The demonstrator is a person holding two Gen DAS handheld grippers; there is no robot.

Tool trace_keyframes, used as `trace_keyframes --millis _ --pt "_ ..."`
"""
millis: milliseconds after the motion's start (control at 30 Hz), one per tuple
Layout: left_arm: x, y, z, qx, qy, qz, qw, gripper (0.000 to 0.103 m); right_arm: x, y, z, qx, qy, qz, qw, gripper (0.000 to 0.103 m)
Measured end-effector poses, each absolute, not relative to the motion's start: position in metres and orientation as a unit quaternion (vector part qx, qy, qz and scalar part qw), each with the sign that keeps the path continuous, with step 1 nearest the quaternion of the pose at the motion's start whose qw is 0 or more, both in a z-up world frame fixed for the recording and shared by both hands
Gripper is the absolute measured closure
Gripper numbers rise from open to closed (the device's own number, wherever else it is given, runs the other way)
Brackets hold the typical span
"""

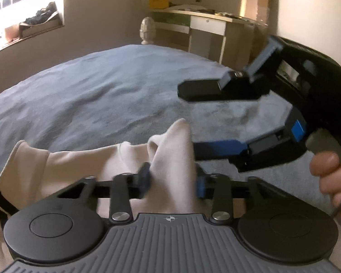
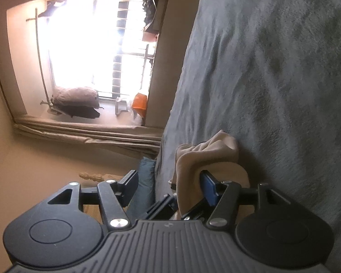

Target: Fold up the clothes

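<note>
Cloth fills the near part of the left wrist view: a cream garment (image 1: pixel 170 159) rises in a bunched fold between the blue pads of the left gripper (image 1: pixel 173 179), which pinch it from both sides. The pads themselves are smeared by motion blur, and the rest of the garment runs off the left and bottom edges, partly hidden under the gripper body. Just right of the fold, the right gripper (image 1: pixel 188 120) reaches in sideways with its jaws spread wide, one above the other; the lower blue finger touches or nearly touches the cloth, though the contact point is hidden behind the fold. A hand (image 1: pixel 332 179) on its handle is cut off at the right edge. Beyond lies a grey-blue bedspread (image 1: pixel 106 86), and farther off a pale desk (image 1: pixel 206 29) against the wall, its top too blurred to read.
</note>
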State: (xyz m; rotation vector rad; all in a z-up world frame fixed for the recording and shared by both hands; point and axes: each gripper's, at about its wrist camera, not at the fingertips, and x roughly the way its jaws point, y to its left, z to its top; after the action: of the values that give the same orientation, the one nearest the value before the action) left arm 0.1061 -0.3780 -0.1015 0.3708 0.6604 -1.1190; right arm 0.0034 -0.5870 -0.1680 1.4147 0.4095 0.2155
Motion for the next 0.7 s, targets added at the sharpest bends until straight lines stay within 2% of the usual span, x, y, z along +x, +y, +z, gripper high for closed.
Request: trace_keyframes --millis 67,233,367,500,567,700 --pt "0.108 -0.375 -0.102 0.166 0.31 -0.516 0.781 0.082 -0.004 -0.593 -0.168 0.649 0.164 0.104 0.736 0.04" --pt "0.124 -0.363 -0.101 0.116 0.344 -0.514 0.778 0.082 -0.02 -0.606 -0.161 0.606 0.181 0.06 0.772 0.039" --pt "0.144 -0.355 -0.103 0.044 0.395 -0.501 0.769 0.082 -0.006 -0.595 -0.165 0.536 0.286 0.031 0.794 0.04" --pt "0.163 -0.346 -0.112 -0.037 0.453 -0.479 0.751 0.082 0.014 -0.576 -0.164 0.466 0.338 0.032 0.817 0.045" --pt "0.17 -0.342 -0.117 -0.066 0.473 -0.472 0.741 0.082 0.02 -0.572 -0.165 0.46 0.343 0.033 0.818 0.048" --pt "0.174 -0.335 -0.121 -0.081 0.484 -0.469 0.735 0.081 0.021 -0.582 -0.164 0.48 0.322 0.026 0.816 0.049"
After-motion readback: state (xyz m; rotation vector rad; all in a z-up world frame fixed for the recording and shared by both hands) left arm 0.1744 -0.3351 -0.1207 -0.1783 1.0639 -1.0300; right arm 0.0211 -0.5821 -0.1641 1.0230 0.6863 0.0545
